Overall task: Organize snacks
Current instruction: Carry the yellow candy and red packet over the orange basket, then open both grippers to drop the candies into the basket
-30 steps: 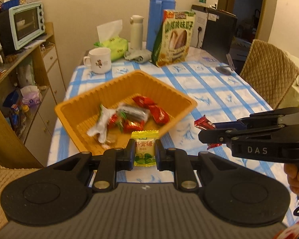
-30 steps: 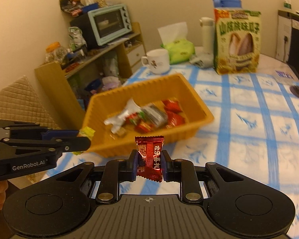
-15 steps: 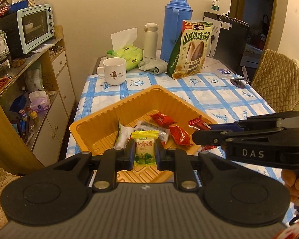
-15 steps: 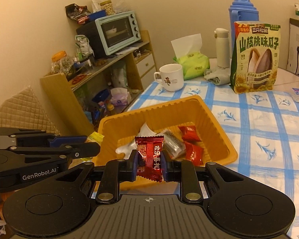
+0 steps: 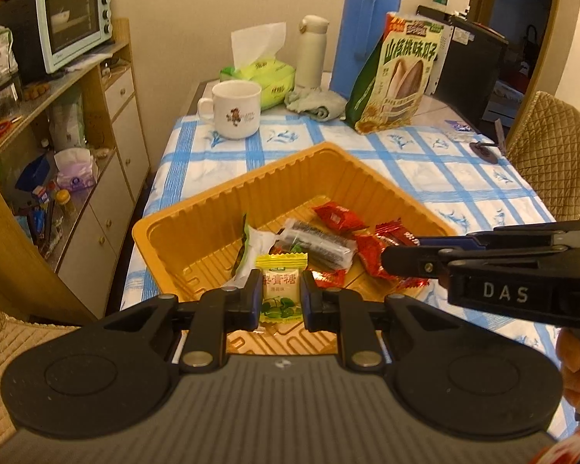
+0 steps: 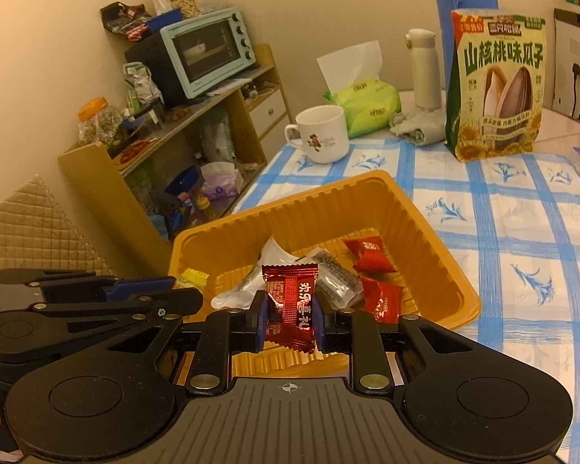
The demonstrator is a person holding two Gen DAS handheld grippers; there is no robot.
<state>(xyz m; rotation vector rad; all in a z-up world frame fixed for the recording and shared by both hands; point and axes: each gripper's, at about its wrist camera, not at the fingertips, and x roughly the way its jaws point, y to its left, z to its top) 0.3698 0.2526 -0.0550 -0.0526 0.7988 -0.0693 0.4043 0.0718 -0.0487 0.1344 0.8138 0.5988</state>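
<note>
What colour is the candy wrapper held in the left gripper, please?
Yellow with green leaves, on the candy in the left gripper; left wrist view shows it best.

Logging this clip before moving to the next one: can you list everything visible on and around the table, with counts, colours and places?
orange tray: 1, orange, near table edge, holding loose wrapped snacks
yellow-green candy: 1, held above the tray's near side
red candy: 1, dark red, held above the tray
mug: 1, white, beyond the tray
tissue pack: 1, green, behind the mug
flask: 1, cream, far end of table
thermos: 1, blue, beside the flask
sunflower seed bag: 1, green, upright, far right
toaster oven: 1, mint, on the left shelf unit
left gripper: 1, black, fingers shut on the yellow-green candy
right gripper: 1, black, fingers shut on the red candy
</note>
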